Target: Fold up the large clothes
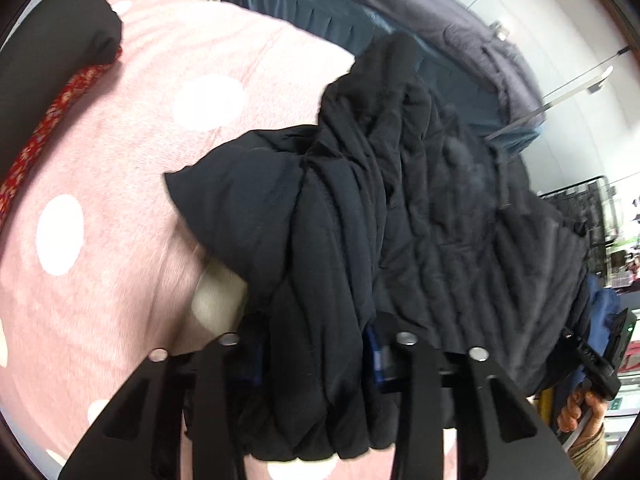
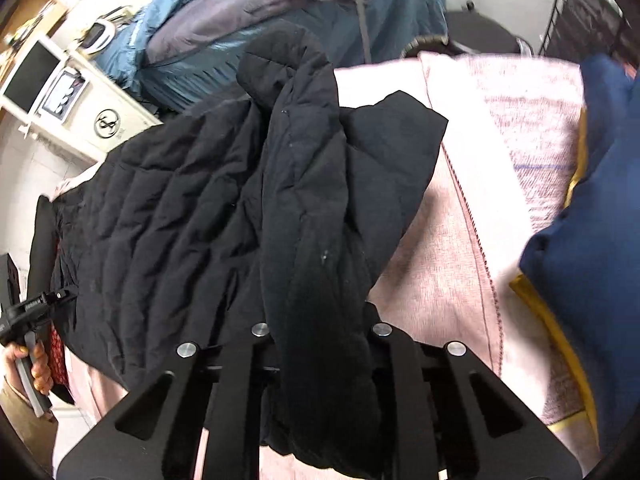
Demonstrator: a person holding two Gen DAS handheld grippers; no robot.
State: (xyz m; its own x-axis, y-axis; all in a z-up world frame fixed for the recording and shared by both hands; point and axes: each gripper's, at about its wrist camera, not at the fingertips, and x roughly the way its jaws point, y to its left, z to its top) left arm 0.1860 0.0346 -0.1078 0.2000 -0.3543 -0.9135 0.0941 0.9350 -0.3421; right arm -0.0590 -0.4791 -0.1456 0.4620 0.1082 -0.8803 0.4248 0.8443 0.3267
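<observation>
A black quilted jacket lies on a pink bed cover with white dots. My left gripper is shut on a bunched fold of the jacket, which hangs out between the fingers. My right gripper is shut on another bunched edge of the same jacket. In the left wrist view the right gripper's handle and hand show at the jacket's far side. In the right wrist view the left gripper's handle and hand show at the far left. Both fingertips are hidden by cloth.
A blue-grey padded coat lies heaped beyond the jacket. A folded black garment sits at the bed's far left over red patterned cloth. A navy and yellow item lies at right. A white cabinet stands behind.
</observation>
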